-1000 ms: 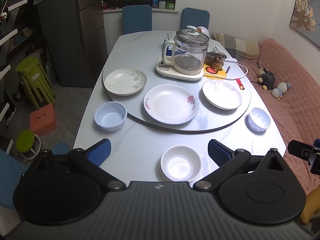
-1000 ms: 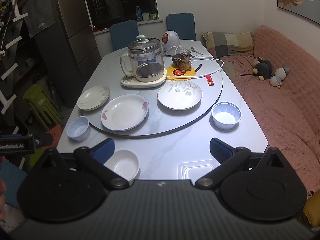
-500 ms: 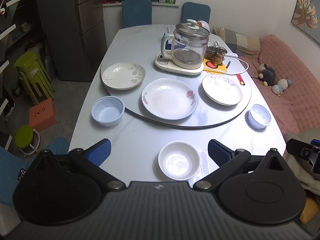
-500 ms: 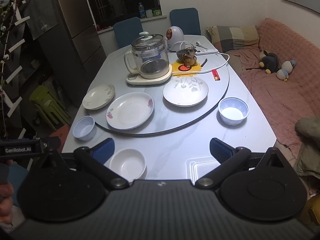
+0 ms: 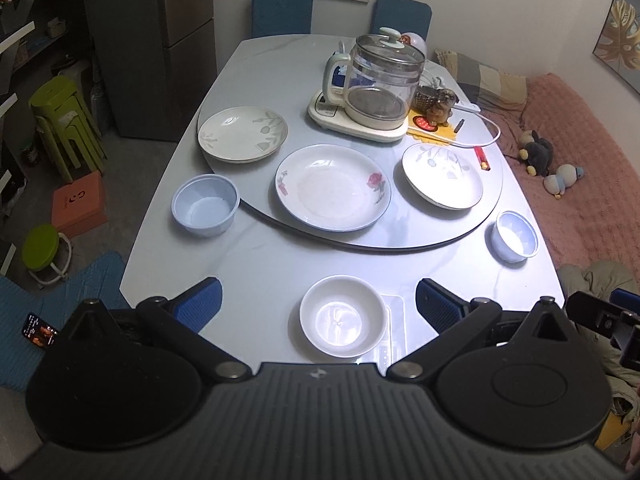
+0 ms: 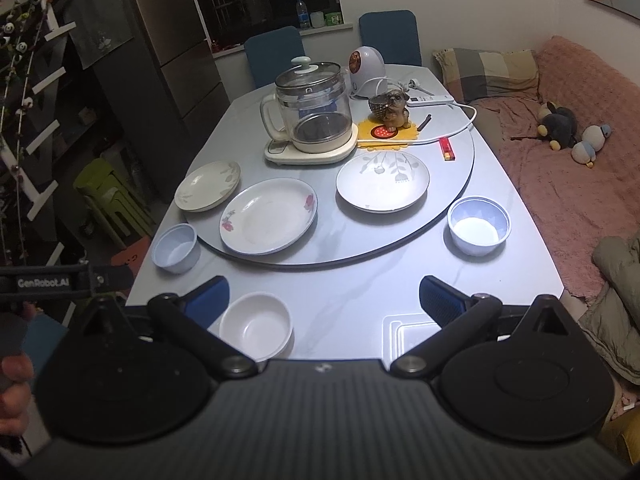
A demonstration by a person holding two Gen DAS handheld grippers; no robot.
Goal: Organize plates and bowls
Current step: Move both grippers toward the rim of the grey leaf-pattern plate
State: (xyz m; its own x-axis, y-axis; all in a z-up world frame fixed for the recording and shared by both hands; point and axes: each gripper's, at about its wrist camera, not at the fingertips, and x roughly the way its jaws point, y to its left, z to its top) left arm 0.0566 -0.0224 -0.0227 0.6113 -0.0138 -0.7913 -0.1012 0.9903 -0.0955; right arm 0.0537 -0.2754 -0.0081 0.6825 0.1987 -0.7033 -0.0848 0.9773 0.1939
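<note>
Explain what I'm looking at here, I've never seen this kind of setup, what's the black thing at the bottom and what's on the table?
There is no robot here. A person holds a two-finger gripper in each hand, and each picture comes from a fisheye camera on one gripper, looking forward along its blue-padded fingers. The black shape at the bottom is the gripper's own body. The left gripper and the right gripper are both open and hold nothing.

On the grey table a round turntable carries three plates: a beige plate, a rose plate and a grey-leaf plate, plus a glass kettle. Off the turntable stand three bowls: a white bowl nearest the grippers, a left blue bowl and a right blue bowl.
</note>
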